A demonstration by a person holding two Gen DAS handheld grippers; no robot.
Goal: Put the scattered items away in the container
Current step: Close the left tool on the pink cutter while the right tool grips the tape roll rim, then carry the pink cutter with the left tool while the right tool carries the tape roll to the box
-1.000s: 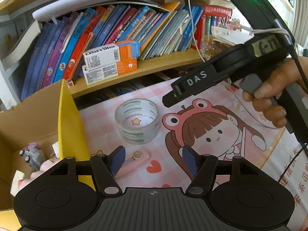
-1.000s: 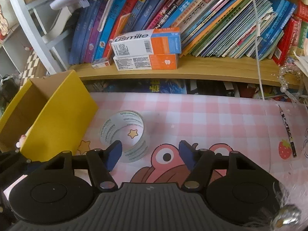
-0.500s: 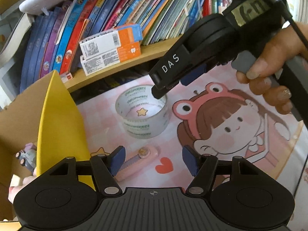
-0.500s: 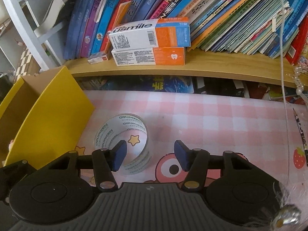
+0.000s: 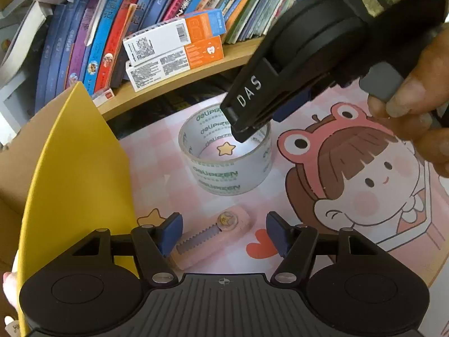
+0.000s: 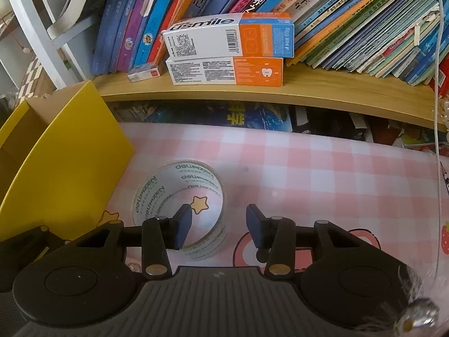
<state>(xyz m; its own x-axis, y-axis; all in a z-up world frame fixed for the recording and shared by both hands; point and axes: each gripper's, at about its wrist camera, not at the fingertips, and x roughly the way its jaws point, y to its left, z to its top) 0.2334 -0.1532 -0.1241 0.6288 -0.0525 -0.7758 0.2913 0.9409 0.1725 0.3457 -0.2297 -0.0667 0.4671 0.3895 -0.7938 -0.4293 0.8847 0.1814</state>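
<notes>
A clear tape roll [image 5: 224,160] printed with green letters stands on the pink mat; it also shows in the right wrist view [image 6: 179,199]. My right gripper [image 6: 219,226] is open, its left finger inside the roll and its right finger outside the roll's right wall. In the left wrist view the right gripper [image 5: 252,123] reaches down onto the roll's far rim. My left gripper [image 5: 224,234] is open and empty, above a pink box cutter [image 5: 210,238] lying between its fingers. The yellow cardboard box [image 5: 75,174] stands at the left.
A wooden shelf [image 6: 308,90] with leaning books and two orange-and-white toothpaste boxes [image 6: 227,53] runs along the back. The mat shows a cartoon girl [image 5: 364,174]. A thin white cable [image 6: 436,112] hangs at the right. A pink toy shows at the box's lower left.
My right gripper has moved down and left onto the tape roll and now straddles its wall, with its jaws narrower. My left gripper has moved forward over the box cutter.
</notes>
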